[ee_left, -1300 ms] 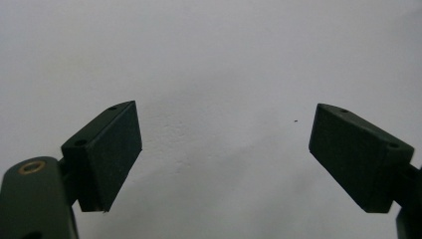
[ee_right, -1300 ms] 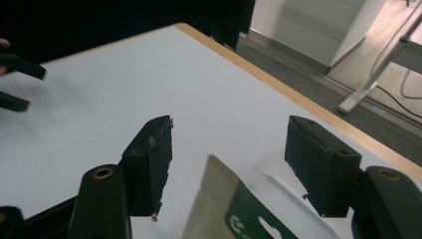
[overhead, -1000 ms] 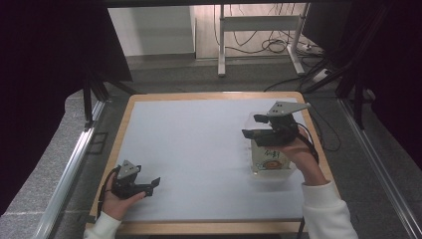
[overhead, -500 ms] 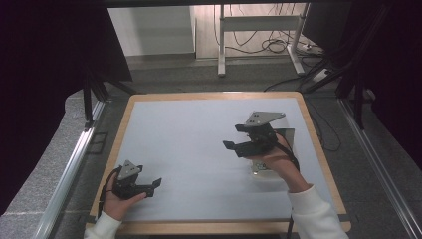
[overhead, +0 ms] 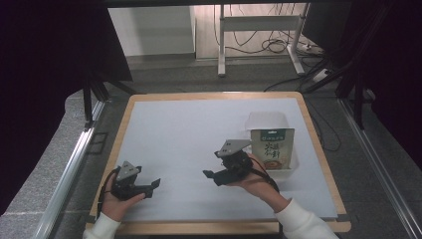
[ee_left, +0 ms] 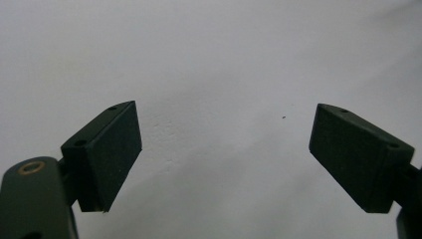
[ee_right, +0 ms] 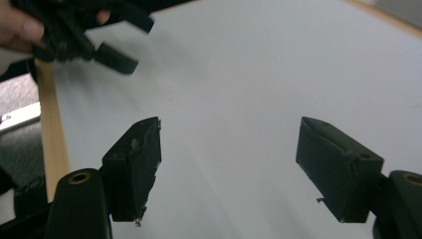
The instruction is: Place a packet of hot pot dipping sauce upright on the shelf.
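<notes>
Apparently near the end. Left gripper point(overhead: 142, 186) rests at the near left corner of the white table point(overhead: 189, 134), jaws spread, nothing between them. Right gripper point(overhead: 215, 176) near table centre, pointing left, released and empty; its jaws have just been opening. Further right, the packet point(overhead: 272, 148) lies in a clear tray point(overhead: 266, 121) by the right edge, just beside that hand, not touched. Placement looks done; what is left, if anything, cannot be told.

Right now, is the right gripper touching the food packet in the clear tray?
Apart. In the right gripper view, the right gripper has open jaws with nothing between them. The high view shows the food packet behind the hand.
</notes>
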Action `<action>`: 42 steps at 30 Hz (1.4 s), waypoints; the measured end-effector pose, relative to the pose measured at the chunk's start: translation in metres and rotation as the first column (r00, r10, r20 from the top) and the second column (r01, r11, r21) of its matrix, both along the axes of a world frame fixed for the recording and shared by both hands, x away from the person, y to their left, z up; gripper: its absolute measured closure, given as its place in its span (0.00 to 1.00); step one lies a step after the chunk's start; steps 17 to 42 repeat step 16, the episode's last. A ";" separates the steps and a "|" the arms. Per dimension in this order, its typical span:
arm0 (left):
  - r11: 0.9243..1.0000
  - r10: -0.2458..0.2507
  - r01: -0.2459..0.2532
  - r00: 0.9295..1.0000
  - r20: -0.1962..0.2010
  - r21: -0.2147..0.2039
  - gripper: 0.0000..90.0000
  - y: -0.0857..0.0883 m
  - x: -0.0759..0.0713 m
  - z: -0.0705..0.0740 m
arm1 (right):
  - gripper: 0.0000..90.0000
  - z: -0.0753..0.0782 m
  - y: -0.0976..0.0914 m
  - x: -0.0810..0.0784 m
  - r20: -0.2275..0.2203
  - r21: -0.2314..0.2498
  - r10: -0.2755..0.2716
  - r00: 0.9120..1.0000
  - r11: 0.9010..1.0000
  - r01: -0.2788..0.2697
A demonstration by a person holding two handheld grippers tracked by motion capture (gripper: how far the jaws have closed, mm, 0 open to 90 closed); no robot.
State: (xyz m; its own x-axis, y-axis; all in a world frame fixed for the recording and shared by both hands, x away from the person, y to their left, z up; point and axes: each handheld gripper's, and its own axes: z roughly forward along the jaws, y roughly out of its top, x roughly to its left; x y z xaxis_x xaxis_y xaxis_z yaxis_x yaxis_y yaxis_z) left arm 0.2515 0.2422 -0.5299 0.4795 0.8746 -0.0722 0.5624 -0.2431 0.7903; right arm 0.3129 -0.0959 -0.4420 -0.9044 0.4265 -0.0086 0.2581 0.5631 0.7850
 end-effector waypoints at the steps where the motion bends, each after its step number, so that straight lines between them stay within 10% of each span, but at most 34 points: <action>1: 1.000 0.000 0.000 1.000 0.000 0.000 0.14 0.000 0.000 0.000 | 0.29 0.000 0.000 0.000 0.000 0.000 0.000 1.000 1.000 0.000; 42: 1.000 0.000 0.000 1.000 -0.004 -0.003 0.14 0.001 0.001 0.000 | 0.28 -0.010 0.000 0.000 -0.034 -0.003 -0.024 0.999 1.000 0.024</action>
